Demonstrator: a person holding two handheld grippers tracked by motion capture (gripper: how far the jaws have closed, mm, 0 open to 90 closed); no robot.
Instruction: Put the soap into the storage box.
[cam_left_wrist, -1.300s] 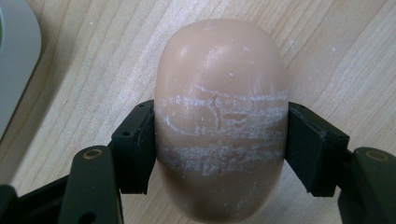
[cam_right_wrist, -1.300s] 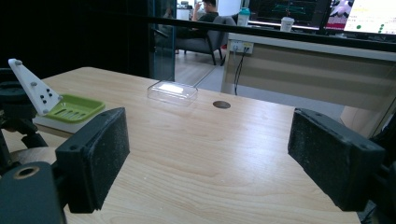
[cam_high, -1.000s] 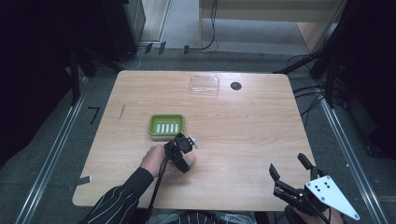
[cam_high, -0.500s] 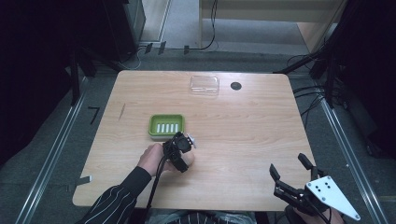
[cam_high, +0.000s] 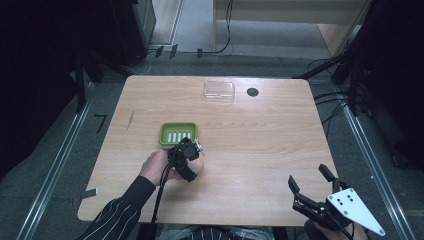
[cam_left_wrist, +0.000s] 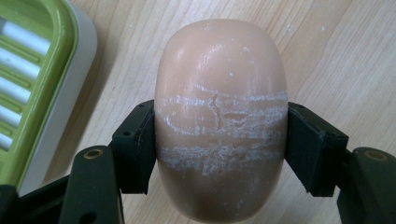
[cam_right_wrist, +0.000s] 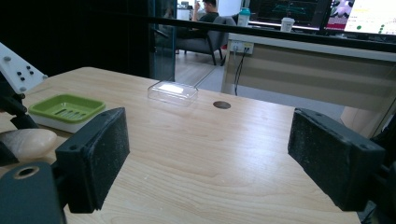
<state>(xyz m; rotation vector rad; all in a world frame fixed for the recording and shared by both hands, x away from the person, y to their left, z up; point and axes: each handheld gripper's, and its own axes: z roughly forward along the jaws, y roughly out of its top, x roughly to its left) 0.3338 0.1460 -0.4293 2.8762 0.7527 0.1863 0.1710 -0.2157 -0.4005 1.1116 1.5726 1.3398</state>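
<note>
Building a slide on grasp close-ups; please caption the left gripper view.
Left hand-held gripper clamping a beige soap bar above the wooden table, beside a green slotted soap dish.

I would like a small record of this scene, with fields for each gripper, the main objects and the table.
left gripper: shut on the smooth beige oval soap bar, beside the dish
right gripper: open, holding nothing, at the near right table edge
green slotted soap dish: on the table, no soap in it
clear plastic lid: at the far edge, next to a round black hole
light wooden table
</note>
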